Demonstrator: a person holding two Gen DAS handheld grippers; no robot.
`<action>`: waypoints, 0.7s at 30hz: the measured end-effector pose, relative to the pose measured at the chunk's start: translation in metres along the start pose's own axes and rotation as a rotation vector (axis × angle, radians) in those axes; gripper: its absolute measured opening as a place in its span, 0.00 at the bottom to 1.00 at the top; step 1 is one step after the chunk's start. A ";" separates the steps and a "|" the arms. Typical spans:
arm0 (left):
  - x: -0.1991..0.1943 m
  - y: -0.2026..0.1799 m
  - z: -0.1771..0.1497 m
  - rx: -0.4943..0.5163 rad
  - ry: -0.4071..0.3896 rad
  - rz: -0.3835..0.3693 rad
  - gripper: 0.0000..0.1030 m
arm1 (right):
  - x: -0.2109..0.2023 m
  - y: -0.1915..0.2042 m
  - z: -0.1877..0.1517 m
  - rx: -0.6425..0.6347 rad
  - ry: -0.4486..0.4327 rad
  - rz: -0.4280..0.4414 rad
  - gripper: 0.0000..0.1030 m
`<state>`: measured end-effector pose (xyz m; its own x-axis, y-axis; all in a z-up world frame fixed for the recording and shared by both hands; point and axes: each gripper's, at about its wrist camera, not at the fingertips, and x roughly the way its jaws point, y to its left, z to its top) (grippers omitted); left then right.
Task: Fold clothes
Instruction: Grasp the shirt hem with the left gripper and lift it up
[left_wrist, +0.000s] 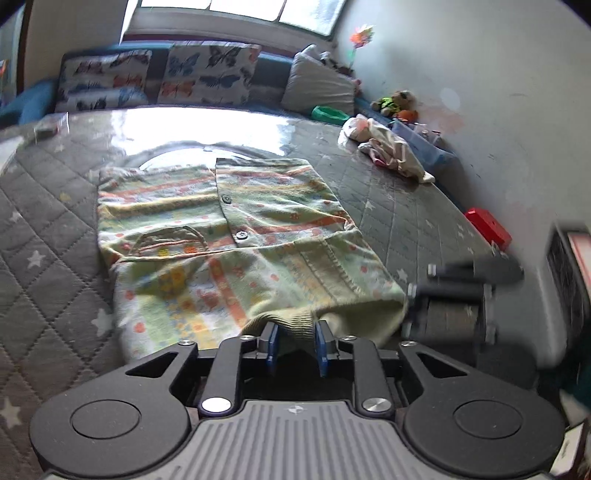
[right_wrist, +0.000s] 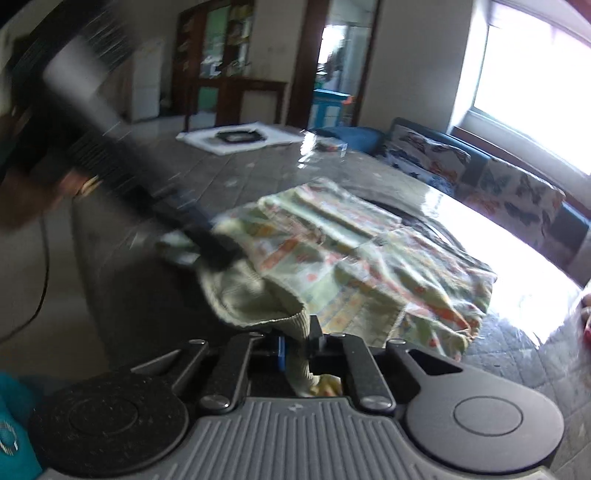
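Quilted mat bears a cardigan, hem pinched by left gripper and right gripper; fold-over likely follows.

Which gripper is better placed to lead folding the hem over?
Neither clearly: left gripper and right gripper both clamp the ribbed hem of the green patterned cardigan; carry it together.

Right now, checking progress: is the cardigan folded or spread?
Partly folded: the cardigan lies buttoned on the bed, its near ribbed hem lifted by both grippers.
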<state>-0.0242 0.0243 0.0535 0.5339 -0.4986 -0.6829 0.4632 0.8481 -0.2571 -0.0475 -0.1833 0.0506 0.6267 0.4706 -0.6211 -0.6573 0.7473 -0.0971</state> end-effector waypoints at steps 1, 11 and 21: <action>-0.005 0.001 -0.005 0.021 -0.019 0.021 0.41 | -0.001 -0.002 0.002 0.012 -0.005 0.002 0.09; -0.009 -0.006 -0.037 0.319 -0.124 0.218 0.53 | -0.002 -0.019 0.013 0.101 -0.020 0.005 0.08; 0.028 -0.009 -0.057 0.569 -0.118 0.358 0.40 | -0.004 -0.025 0.020 0.138 -0.039 -0.008 0.07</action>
<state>-0.0539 0.0126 -0.0018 0.7821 -0.2481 -0.5716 0.5263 0.7541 0.3928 -0.0250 -0.1943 0.0708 0.6493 0.4803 -0.5896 -0.5900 0.8074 0.0080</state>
